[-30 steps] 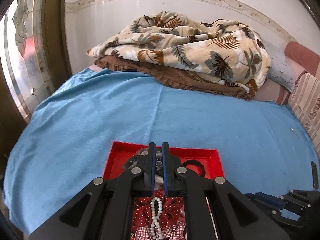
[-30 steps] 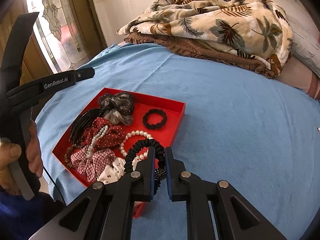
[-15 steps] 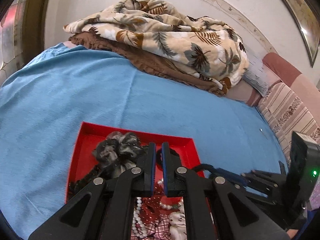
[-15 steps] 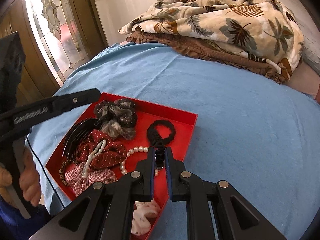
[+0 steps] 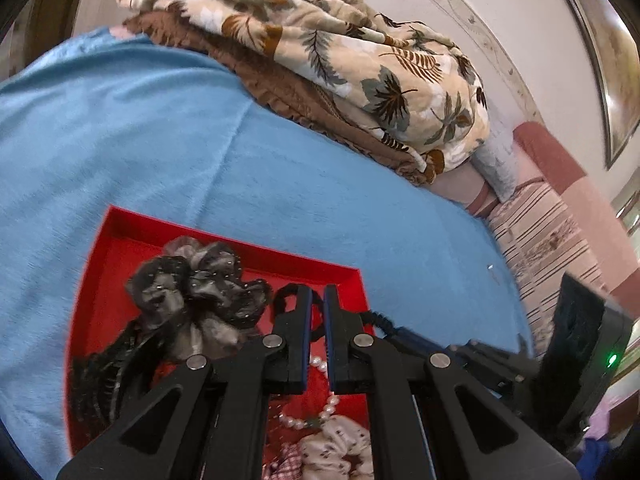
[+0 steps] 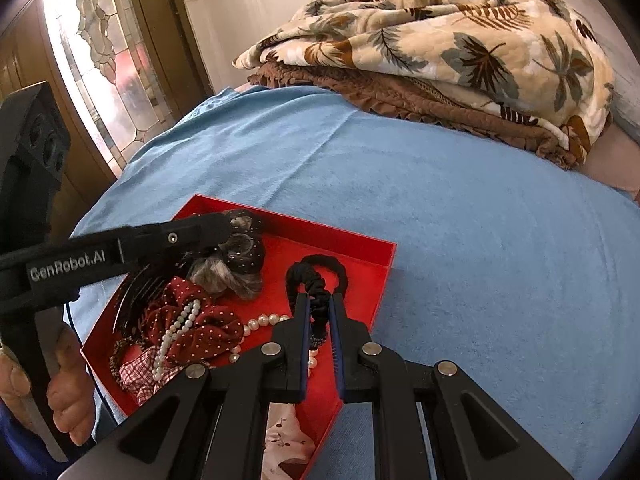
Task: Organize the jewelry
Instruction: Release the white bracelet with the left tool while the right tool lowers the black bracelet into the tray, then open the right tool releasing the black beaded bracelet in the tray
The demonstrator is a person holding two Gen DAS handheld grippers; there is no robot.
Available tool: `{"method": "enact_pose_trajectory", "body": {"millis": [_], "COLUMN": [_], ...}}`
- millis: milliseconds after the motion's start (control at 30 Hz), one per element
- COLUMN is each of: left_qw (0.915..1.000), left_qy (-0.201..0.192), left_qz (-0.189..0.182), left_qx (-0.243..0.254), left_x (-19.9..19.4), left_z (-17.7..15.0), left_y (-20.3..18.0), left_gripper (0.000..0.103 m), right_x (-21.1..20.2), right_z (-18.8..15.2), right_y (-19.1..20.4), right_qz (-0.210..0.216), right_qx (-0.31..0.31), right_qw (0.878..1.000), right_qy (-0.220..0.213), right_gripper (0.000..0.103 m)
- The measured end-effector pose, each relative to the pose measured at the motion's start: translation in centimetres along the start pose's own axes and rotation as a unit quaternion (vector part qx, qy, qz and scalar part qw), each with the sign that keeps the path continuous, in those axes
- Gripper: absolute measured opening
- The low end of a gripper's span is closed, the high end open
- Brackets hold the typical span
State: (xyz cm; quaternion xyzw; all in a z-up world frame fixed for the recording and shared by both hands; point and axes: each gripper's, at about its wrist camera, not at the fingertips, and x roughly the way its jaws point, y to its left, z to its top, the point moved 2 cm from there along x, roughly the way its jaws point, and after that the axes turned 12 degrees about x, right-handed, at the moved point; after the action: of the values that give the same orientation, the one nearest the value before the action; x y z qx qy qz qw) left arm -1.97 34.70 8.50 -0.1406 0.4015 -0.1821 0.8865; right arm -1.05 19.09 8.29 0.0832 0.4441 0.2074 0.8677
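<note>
A red tray (image 6: 384, 276) lies on the bed and holds several hair pieces. Among them are a grey-black scrunchie (image 6: 240, 256), a dark red dotted scrunchie (image 6: 200, 320), a pearl string (image 6: 176, 328) and a black comb clip (image 6: 136, 292). My right gripper (image 6: 318, 300) is shut on a black scrunchie (image 6: 320, 266) that rests low over the tray's right part. My left gripper (image 5: 316, 300) is shut with nothing in it, above the tray (image 5: 304, 266) beside the grey-black scrunchie (image 5: 200, 292). Its tip (image 6: 222, 222) shows in the right wrist view.
A blue bedspread (image 6: 480, 260) covers the bed. A folded leaf-patterned blanket (image 6: 460, 52) lies at the back, with striped cushions (image 5: 560, 240) to the right. A stained-glass door (image 6: 100, 52) stands to the left. A person's hand (image 6: 68, 392) holds the left gripper's handle.
The left gripper has sunk, tilted down and rolled, closing in over the tray. The right gripper has carried the black scrunchie further over the tray, towards its far right corner.
</note>
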Motion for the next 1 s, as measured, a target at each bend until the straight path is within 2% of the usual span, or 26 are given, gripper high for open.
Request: {"method": "enact_pose_trajectory", "body": {"millis": [167, 367, 500, 700, 900, 1000], "left_qw": [0.9997, 0.998, 0.9951, 0.9818, 0.98, 0.984], "left_qy": [0.016, 0.032, 0.024, 0.007, 0.0, 0.002], "left_qz": [0.003, -0.042, -0.076, -0.145, -0.144, -0.128], "left_qx": [-0.017, -0.033, -0.059, -0.122, -0.137, -0.123], "left_x": [1.6, 2.8, 2.5, 1.6, 1.0, 0.8], "left_z": [0.0, -0.2, 0.0, -0.3, -0.6, -0.6], "left_y": [0.6, 0.3, 1.0, 3.1, 4.0, 3.4], "left_gripper": [0.006, 0.005, 0.005, 0.006, 0.006, 0.006], "right_x": [1.0, 1.6, 1.6, 1.2, -0.2, -1.7], "right_z": [-0.3, -1.1, -1.4, -1.5, -1.5, -1.2], "right_y": [-0.1, -0.2, -0.3, -0.2, -0.3, -0.7], "right_qz": [-0.003, -0.011, -0.015, -0.016, -0.004, 0.004], "right_qx": [0.003, -0.003, -0.006, -0.006, 0.001, 0.007], "right_qw": [1.0, 1.0, 1.0, 1.0, 1.0, 1.0], "right_qy": [0.012, 0.022, 0.025, 0.02, 0.012, 0.0], "right_gripper": [0.011, 0.011, 0.011, 0.011, 0.011, 0.011]}}
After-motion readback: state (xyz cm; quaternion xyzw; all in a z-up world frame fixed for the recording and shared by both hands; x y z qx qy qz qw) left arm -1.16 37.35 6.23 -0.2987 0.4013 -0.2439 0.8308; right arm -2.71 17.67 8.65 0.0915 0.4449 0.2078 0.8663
